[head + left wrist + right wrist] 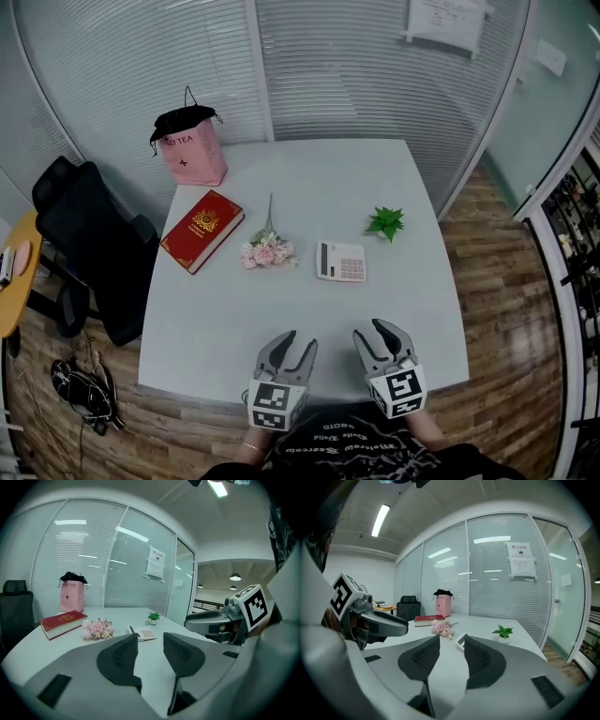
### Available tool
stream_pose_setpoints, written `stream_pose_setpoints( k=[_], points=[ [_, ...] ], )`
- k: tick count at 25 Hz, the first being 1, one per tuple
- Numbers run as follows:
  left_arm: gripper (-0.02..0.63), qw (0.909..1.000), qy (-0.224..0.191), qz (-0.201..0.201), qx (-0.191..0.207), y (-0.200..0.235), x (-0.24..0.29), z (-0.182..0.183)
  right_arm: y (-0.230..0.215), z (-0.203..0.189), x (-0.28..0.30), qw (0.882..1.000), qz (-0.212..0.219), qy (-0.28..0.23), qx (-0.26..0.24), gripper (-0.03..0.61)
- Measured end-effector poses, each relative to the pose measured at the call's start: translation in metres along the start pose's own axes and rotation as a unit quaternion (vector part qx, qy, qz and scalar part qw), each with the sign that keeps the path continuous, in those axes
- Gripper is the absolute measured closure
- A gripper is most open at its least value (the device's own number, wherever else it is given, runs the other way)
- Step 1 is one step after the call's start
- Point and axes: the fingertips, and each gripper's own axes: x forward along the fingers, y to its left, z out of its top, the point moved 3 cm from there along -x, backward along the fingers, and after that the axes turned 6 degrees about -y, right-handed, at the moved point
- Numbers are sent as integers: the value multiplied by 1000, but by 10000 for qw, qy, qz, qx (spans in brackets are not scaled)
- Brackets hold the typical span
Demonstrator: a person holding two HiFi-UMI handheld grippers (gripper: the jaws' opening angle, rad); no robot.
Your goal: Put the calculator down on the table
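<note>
Calculator (341, 261) lies flat on the white tabletop (309, 178), between a bunch of pink flowers (267, 251) and a small green plant (385, 222), well apart from both tools. The left tool (297, 342) and right tool (370, 330) hover at the near edge, each with its jaws apart and nothing between them. A red book (202, 230) bears a gold emblem. The pink bag (191, 150) reads "TEA". The print on the paper notice (447, 22) on the glass wall is too small to read.

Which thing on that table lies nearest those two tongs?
The white calculator, lying flat ahead of them; the flowers, book, plant and bag are farther off.
</note>
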Motion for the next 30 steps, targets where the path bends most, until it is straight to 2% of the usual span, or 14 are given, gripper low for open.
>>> stream_pose_setpoints(
  k=[1, 4, 6, 9, 13, 16, 24, 30],
  points=[
    [454, 10000, 7, 12, 35, 0, 0, -1, 0, 3, 0, 10000, 14, -74, 22, 428],
    [556, 9999, -15, 98, 47, 1, 0, -2, -1, 8, 3, 9998, 45, -169, -105, 527],
    [589, 9999, -86, 124, -57, 1, 1, 0, -1, 9, 5, 9997, 76, -177, -164, 569],
    [594, 9997, -130, 128, -134, 5, 3, 1, 4, 10, 9, 9996, 217, -169, -98, 571],
    [594, 9998, -90, 126, 98, 4, 5, -1, 7, 5, 13, 9993, 317, 42, -175, 572],
    [594, 9999, -53, 48, 130, 0, 6, -2, 7, 6, 13, 9991, 289, 41, -298, 572],
    [594, 10000, -86, 32, 21, -1, 5, -3, 8, 5, 14, 9975, 331, -12, -631, 572],
    [594, 9998, -96, 131, -107, 4, 3, -5, 13, 3, 14, 9975, 406, 102, -567, 572]
  ],
)
